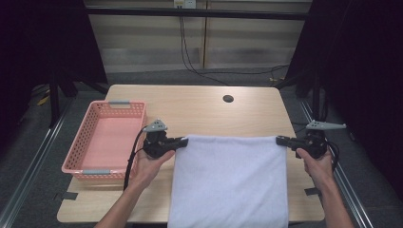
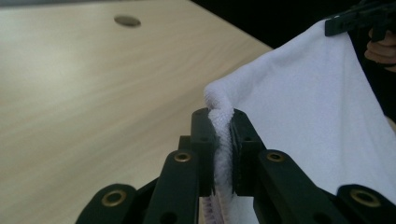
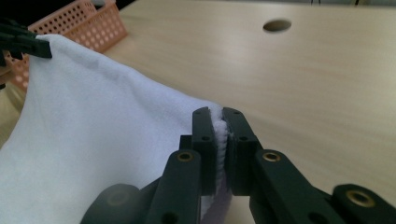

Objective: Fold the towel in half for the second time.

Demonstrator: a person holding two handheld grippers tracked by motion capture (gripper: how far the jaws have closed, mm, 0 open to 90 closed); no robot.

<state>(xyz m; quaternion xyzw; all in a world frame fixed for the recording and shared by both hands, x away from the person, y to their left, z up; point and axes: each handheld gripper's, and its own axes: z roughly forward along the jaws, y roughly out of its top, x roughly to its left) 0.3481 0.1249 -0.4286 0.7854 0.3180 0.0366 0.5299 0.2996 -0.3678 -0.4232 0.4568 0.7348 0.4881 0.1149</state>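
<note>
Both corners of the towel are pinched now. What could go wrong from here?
The left gripper pinches only a bunched edge of the white towel, so that corner might slip out. The right gripper also bites near the hem. The towel's near end hangs over the table edge and could drag.

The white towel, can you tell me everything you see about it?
The towel is white, soft and fluffy like terry cloth. It is spread out flat and wide. Its far edge is stretched between two corners: the left tongs pinch one and the right tongs pinch the other. The rest lies over the wooden table, and its near end hangs past the table's front edge.
</note>
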